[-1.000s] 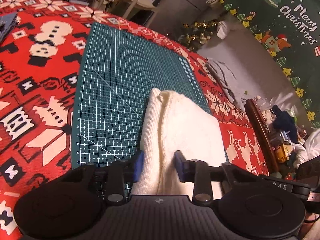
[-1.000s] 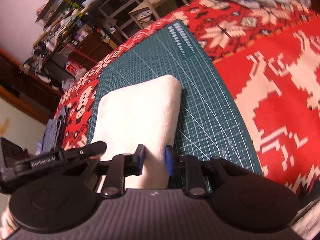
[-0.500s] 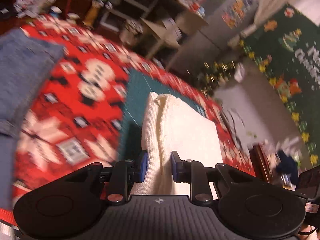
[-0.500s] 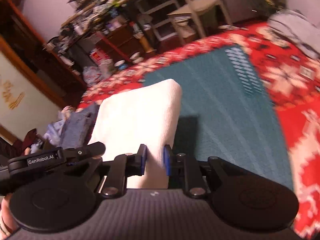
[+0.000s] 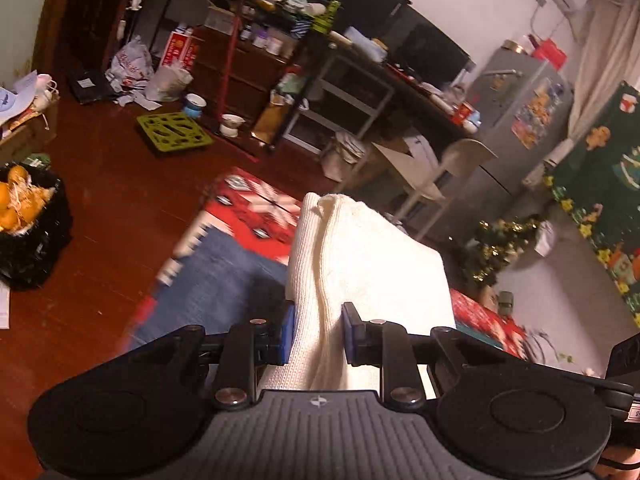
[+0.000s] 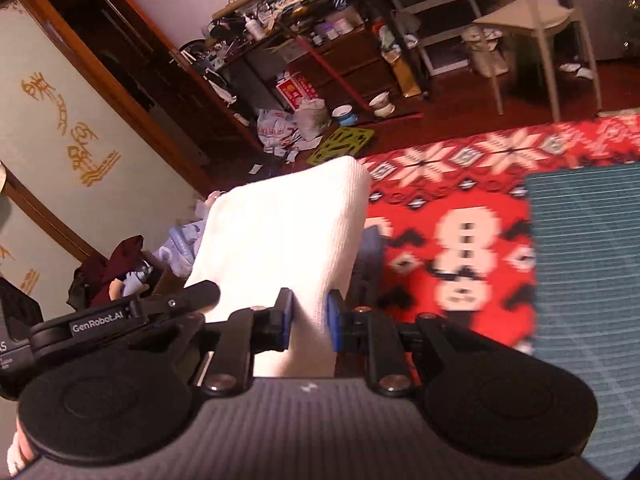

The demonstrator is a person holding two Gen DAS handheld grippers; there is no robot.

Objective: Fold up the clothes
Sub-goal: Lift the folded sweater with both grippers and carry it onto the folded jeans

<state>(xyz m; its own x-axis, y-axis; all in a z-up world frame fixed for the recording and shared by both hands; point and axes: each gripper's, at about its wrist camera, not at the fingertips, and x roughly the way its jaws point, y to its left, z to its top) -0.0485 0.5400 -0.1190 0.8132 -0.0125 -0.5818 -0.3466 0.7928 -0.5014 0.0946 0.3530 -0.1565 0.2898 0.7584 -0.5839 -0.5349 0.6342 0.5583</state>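
A folded cream-white knit garment (image 5: 360, 264) is held in the air by both grippers. My left gripper (image 5: 318, 336) is shut on its near left edge, where the folded layers bunch. My right gripper (image 6: 308, 322) is shut on the near right corner of the same garment (image 6: 280, 236). The garment sticks out forward, lifted off the table. A folded blue denim piece (image 5: 216, 284) lies on the red patterned tablecloth (image 5: 256, 208) below the left gripper. The left gripper's body (image 6: 120, 314) shows at the left of the right wrist view.
The green cutting mat (image 6: 588, 264) lies to the right on the red tablecloth (image 6: 448, 248). Beyond the table edge are a dark wood floor (image 5: 104, 208), a black basket of oranges (image 5: 28, 220), cluttered shelves (image 5: 256, 60) and a white chair (image 6: 532, 36). A pile of clothes (image 6: 120, 268) sits left.
Both grippers have lifted the folded white garment off the green mat and carried it left, over the blue denim near the table's edge. Both stay shut on it.
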